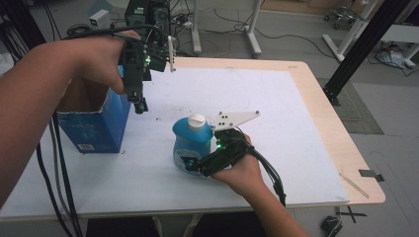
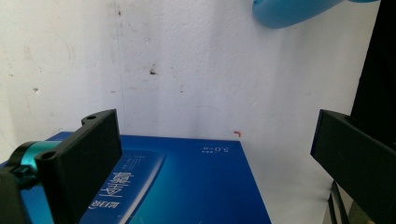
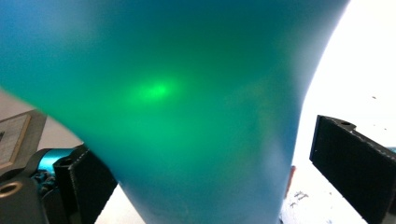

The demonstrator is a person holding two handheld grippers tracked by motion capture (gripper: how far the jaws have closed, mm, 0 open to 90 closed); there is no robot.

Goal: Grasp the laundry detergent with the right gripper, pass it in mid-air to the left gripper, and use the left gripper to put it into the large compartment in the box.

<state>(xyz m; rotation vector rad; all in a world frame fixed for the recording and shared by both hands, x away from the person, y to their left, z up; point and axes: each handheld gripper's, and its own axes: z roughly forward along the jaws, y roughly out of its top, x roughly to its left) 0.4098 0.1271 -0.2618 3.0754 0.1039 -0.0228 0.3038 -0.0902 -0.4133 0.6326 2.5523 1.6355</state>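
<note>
— Blue bottle [image 1: 190, 143], white cap, stands mid-table on the white mat [image 1: 276, 123]; where is the right gripper [image 1: 190, 164]?
— Low at its near side, jaws wide, bottle between them, right pad clear of it.
— And the left gripper [image 1: 140, 104]?
— Raised at far left, jaws wide and empty, above the open blue box [image 1: 94, 129].
</note>
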